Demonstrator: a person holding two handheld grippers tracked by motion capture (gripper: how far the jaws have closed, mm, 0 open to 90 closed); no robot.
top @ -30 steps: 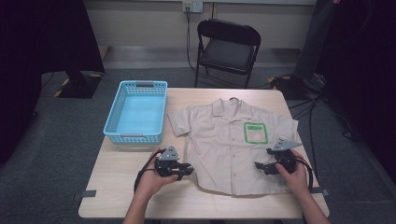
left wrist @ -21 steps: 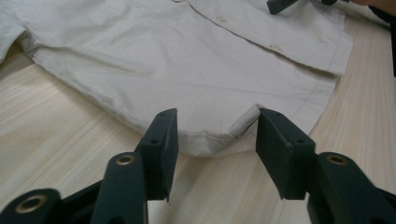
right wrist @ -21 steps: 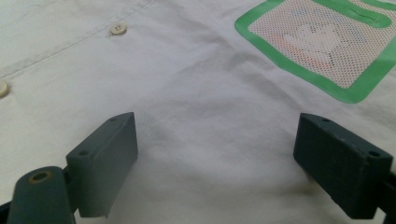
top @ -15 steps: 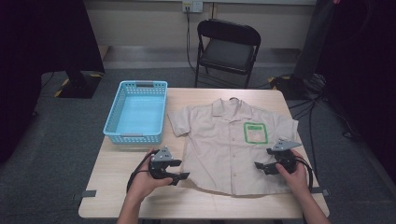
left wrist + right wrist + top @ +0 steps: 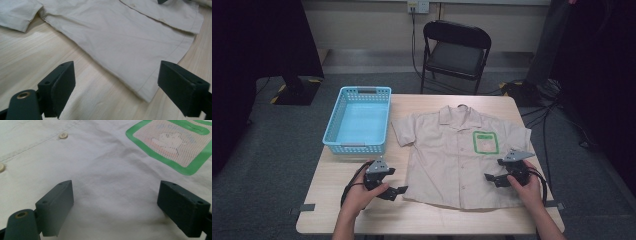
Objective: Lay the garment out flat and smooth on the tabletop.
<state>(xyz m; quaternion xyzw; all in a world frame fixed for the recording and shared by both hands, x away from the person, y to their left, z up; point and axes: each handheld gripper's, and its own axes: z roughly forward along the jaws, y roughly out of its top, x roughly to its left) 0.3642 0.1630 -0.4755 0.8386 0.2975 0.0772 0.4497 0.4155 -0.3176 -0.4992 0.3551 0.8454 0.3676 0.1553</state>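
A beige short-sleeved shirt (image 5: 452,155) lies flat, front up, on the wooden table (image 5: 337,210); its chest pocket (image 5: 485,142) has a green border. My left gripper (image 5: 398,191) rests on bare wood just left of the shirt's lower left corner. Its jaws have just been opening and stand open, nothing between them. In the left gripper view that gripper (image 5: 115,87) faces the shirt's hem corner (image 5: 147,95) a little ahead. My right gripper (image 5: 491,178) sits open over the shirt's right side. In the right gripper view it (image 5: 115,207) hovers over cloth below the pocket (image 5: 175,142).
An empty light-blue plastic basket (image 5: 357,122) stands at the table's far left, beside the shirt's sleeve. A black folding chair (image 5: 454,52) is behind the table. Cables (image 5: 557,105) run over the floor at the right. Bare wood lies along the near edge.
My left gripper has drawn left, away from the shirt's lower edge, and its jaws have spread apart. The right gripper and the shirt have stayed where they were.
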